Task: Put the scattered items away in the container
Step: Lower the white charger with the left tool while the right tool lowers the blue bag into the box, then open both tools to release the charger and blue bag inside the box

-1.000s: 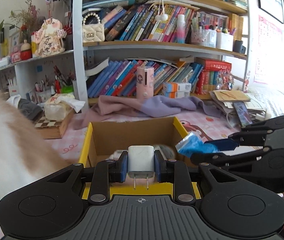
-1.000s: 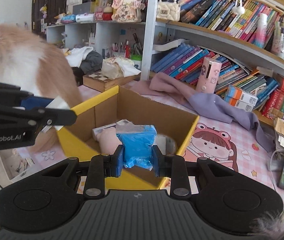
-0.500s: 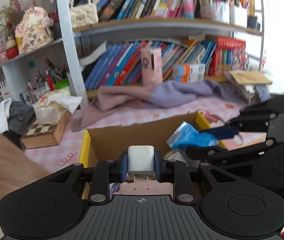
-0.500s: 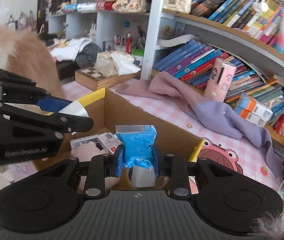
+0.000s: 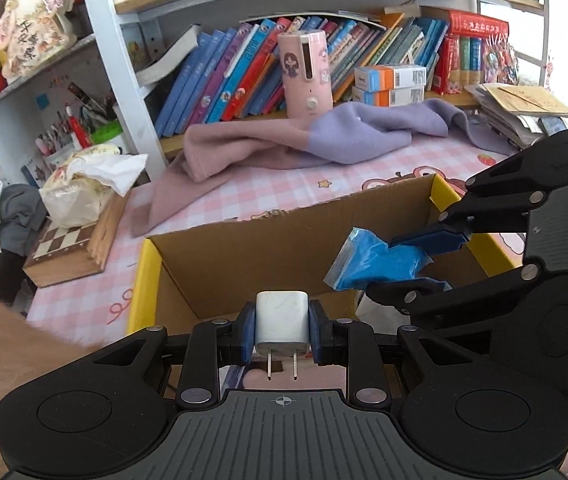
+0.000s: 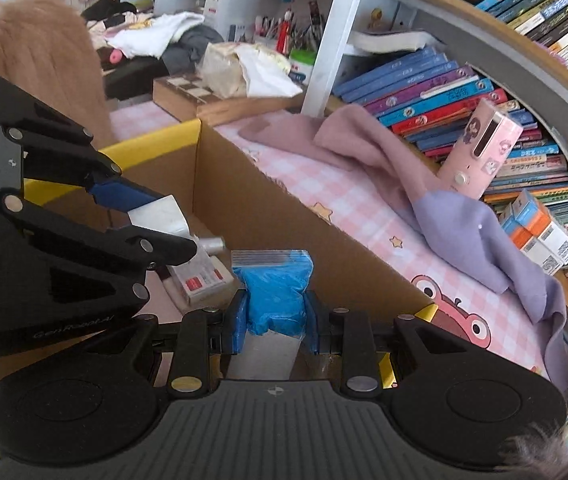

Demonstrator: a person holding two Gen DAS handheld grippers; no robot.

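Clamped between the left gripper pads, a white charger is held over the cardboard box; a blue packet is pinched by the right gripper above the same box.

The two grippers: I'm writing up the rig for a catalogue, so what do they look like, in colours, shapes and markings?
Both look alike. The left gripper has a matt black body with a ribbed grey centre plate bearing a small crosshair mark, two round discs at the sides, silver rivets on the linkage arms and blue pads. The right gripper matches it. Seen from the right wrist view, the left one's side carries faint "GenRobot.AI" lettering. No cables or sleeves show.
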